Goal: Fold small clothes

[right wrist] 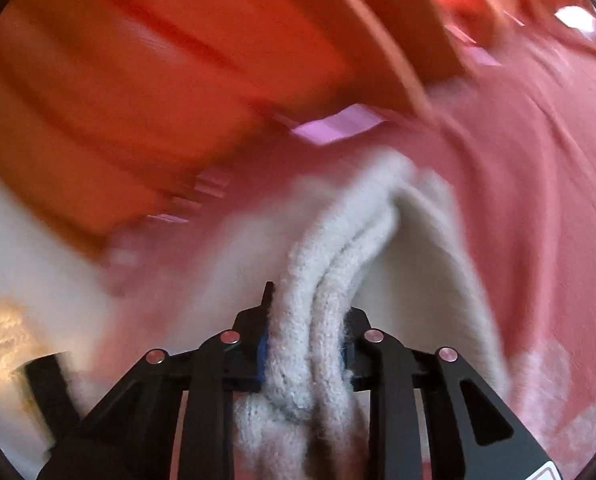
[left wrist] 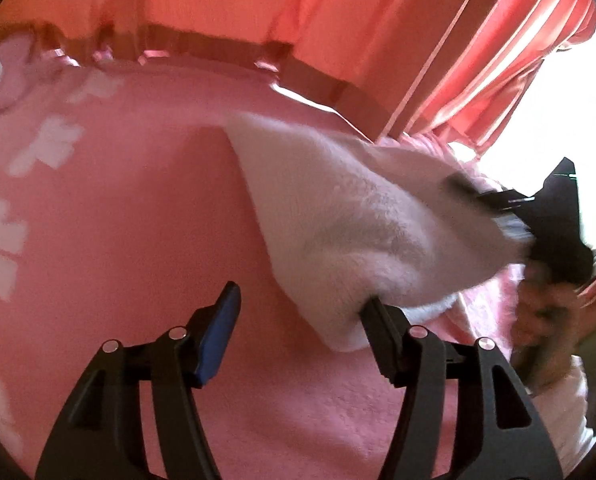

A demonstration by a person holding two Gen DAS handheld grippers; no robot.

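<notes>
Your right gripper (right wrist: 303, 354) clamps the fluffy white knitted garment (left wrist: 361, 220); your left gripper (left wrist: 301, 316) stands open, touching its edge. You're mid-fold, seemingly: next lay it on the pink blanket (left wrist: 138, 240).

White knitted garment (left wrist: 361, 216), small, fluffy and ribbed. From my left wrist view it hangs lifted above the pink bed cover (left wrist: 138, 208), stretched slantwise, its lower corner draped over one finger of my left claw (left wrist: 301, 320). From my right wrist view its edge, bunched into two thick ribbed folds (right wrist: 317, 320), is pinched in my right claw (right wrist: 307, 344).
</notes>
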